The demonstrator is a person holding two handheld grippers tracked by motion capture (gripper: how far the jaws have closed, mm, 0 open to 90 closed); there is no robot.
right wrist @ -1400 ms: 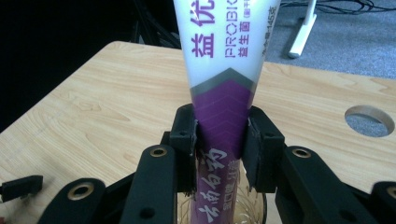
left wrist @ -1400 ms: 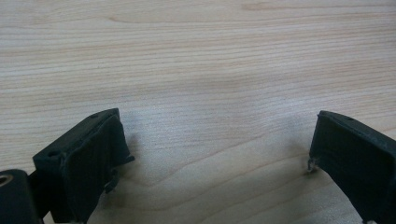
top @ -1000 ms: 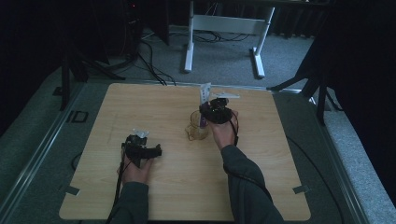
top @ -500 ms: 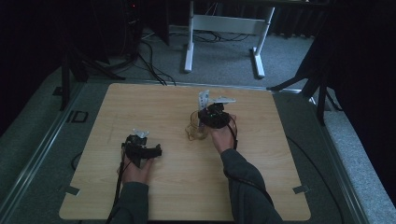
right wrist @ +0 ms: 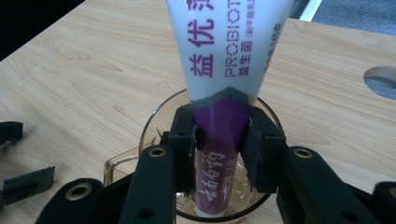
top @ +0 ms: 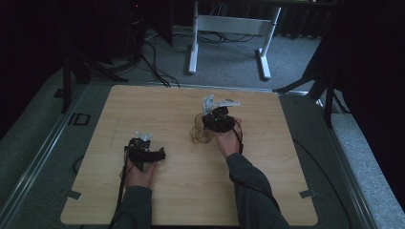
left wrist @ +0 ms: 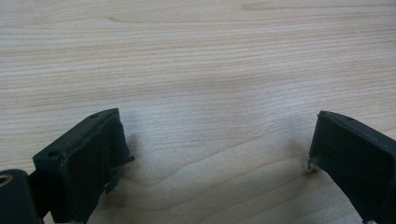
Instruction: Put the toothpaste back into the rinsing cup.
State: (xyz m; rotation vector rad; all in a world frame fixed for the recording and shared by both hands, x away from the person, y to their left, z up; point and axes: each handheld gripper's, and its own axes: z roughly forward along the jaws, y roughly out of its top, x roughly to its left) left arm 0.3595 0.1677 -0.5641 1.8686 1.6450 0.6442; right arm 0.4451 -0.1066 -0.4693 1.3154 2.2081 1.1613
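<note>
R gripper pinches a white-and-purple tube w/ both pads, at the purple lower part; tube stands cap-down inside a clear glass cup, centre-bottom of the right gripper view. In the high view the cup sits mid-frame on the wooden table. L gripper is spread, 2 jaws apart w/ bare wood between, lower left of the high view.

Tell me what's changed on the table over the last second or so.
The right gripper, shut on the white and purple tube, has eased slightly toward the clear glass cup, and the tube's lower end now stands inside the cup. Nothing was let go or newly picked up. The left gripper stays open and at rest on the wooden table, and the cup has kept its place.
</note>
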